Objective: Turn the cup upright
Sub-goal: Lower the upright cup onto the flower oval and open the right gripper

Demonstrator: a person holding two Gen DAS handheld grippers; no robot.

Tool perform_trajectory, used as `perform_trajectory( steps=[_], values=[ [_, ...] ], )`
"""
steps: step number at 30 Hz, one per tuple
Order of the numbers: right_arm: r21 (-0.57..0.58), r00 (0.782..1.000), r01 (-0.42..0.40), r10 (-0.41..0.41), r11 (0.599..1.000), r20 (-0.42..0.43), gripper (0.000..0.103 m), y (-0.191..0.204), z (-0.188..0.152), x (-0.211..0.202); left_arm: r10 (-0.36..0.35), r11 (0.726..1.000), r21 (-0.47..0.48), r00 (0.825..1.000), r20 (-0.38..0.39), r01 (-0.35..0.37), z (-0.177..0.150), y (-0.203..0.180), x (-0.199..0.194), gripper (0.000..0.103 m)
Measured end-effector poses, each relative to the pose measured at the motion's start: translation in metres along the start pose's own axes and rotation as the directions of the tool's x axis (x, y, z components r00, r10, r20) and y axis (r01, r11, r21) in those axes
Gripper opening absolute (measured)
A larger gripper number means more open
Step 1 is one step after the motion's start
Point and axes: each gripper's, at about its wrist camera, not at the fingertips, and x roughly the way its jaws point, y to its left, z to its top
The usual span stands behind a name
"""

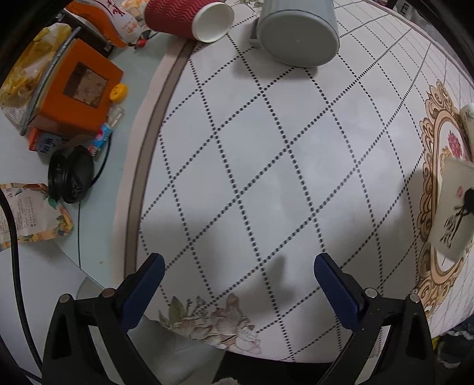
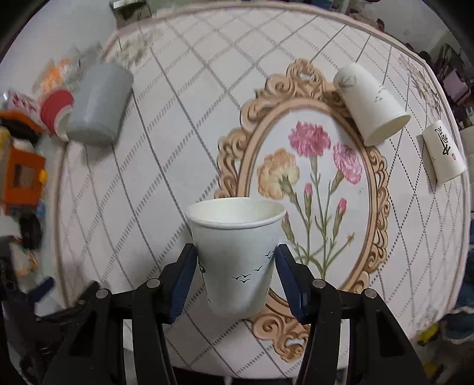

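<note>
My right gripper [image 2: 235, 260] is shut on a white paper cup with small birds [image 2: 237, 251], held mouth up above the patterned table mat [image 2: 177, 148]. My left gripper [image 1: 237, 266] is open and empty, low over the mat [image 1: 266, 163] near its front edge. A grey mug [image 1: 296, 32] stands upside down at the far side; it also shows in the right wrist view [image 2: 99, 103]. A red ripple cup [image 1: 186, 17] lies on its side beside it, also in the right wrist view [image 2: 56, 112].
Two white paper cups [image 2: 370, 103] [image 2: 444, 151] lie on their sides at the mat's right; one shows in the left wrist view [image 1: 453, 207]. An orange box [image 1: 74, 86], snack bags [image 1: 26, 216] and a black lid [image 1: 69, 174] crowd the glass table left of the mat.
</note>
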Motion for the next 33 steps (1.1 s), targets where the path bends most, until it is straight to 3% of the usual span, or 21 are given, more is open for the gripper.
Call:
perform_trajectory(
  steps=[5,8,12,14,17,19,22,24,26,28,33],
  values=[
    [0.056,0.981,-0.054,0.042,0.997,0.19,0.057,-0.011,0.012,-0.019,-0.029,0.999,-0.022,1.0,-0.012,0.028,0.02,-0.007,0.008,0.103],
    [0.071,0.943,-0.04,0.014,0.997,0.332,0.057,-0.016,0.023,-0.02,-0.017,1.0,-0.014,1.0,0.001,0.017,0.033,-0.013,0.011,0.103],
    [0.061,0.874,-0.005,-0.025,0.998,0.485,0.057,-0.007,0.037,-0.015,0.009,1.0,0.011,1.0,0.019,-0.009,0.046,-0.023,0.02,0.103],
    [0.056,0.844,0.012,-0.041,0.998,0.535,0.057,-0.006,0.04,-0.008,0.012,1.0,0.018,1.0,0.016,-0.013,0.049,-0.027,0.026,0.103],
    [0.051,0.828,0.032,-0.055,0.998,0.558,0.057,-0.004,0.037,0.007,0.016,0.999,0.029,1.0,0.01,-0.016,0.049,-0.03,0.032,0.103],
    [0.029,0.805,0.051,-0.058,0.998,0.591,0.057,-0.003,0.029,0.008,0.02,0.999,0.041,0.999,0.026,-0.021,0.047,-0.03,0.032,0.103],
    [0.009,0.803,0.074,-0.065,0.997,0.592,0.058,0.001,0.019,0.009,0.022,0.998,0.061,0.999,0.039,-0.025,0.04,-0.029,0.028,0.103],
    [0.011,0.82,0.081,-0.073,0.997,0.568,0.059,0.001,0.013,0.009,0.02,0.997,0.068,0.999,0.051,-0.024,0.037,-0.027,0.022,0.103],
    [0.016,0.839,0.085,-0.081,0.996,0.538,0.066,0.001,0.008,0.009,0.015,0.997,0.077,0.997,0.076,-0.021,0.033,-0.024,0.011,0.103],
    [0.027,0.842,0.082,-0.083,0.996,0.533,0.078,-0.001,-0.002,0.002,0.013,0.996,0.086,0.994,0.104,-0.022,0.026,-0.024,0.0,0.103],
    [0.08,0.848,0.108,-0.133,0.991,0.513,0.086,-0.007,-0.026,-0.024,-0.014,0.994,0.109,0.985,0.174,-0.005,0.01,-0.022,-0.039,0.103]
  ],
)
